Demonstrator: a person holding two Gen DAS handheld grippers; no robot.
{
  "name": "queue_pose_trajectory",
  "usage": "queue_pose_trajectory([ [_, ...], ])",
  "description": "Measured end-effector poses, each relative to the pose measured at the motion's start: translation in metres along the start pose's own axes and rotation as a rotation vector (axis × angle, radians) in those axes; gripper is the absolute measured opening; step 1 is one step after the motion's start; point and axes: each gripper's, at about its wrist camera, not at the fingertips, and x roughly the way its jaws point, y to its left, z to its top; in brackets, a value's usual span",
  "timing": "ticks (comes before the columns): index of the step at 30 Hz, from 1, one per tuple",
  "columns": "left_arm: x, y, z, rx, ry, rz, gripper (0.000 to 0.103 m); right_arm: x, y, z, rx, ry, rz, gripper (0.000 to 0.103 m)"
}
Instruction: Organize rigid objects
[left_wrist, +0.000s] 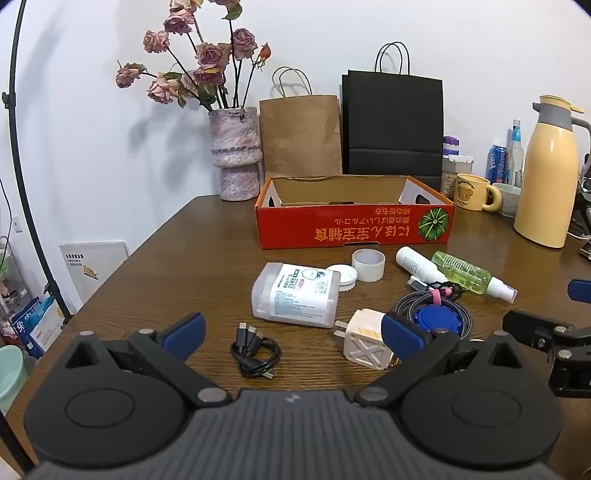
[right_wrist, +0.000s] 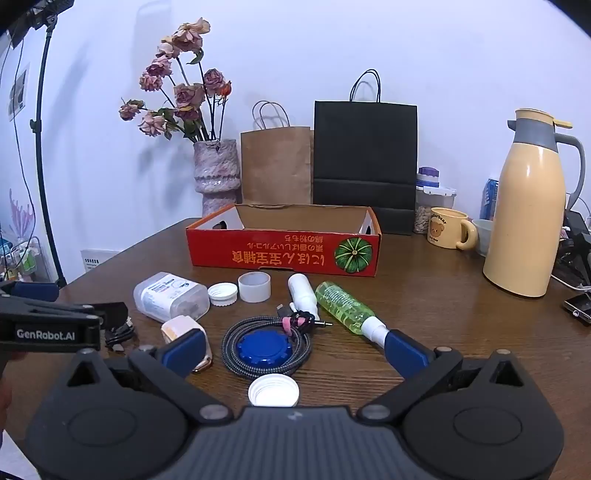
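An open red cardboard box stands on the wooden table. In front of it lie a clear plastic jar, a white cap, a white ring, a white bottle, a green spray bottle, a coiled cable with a blue lid, a white charger plug, a black cable and another white cap. My left gripper is open above the black cable. My right gripper is open above the blue lid.
A vase of dried roses, a brown bag and a black bag stand behind the box. A yellow thermos, a bear mug and jars stand at the right. The table's left edge drops off to floor clutter.
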Motion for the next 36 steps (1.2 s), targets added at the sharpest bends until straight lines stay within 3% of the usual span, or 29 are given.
queue_pose_trajectory([
  [36,-0.009,0.005,-0.003,-0.032,-0.007,-0.009,0.103,-0.008,0.001,-0.001,0.010,-0.006,-0.001,0.103],
])
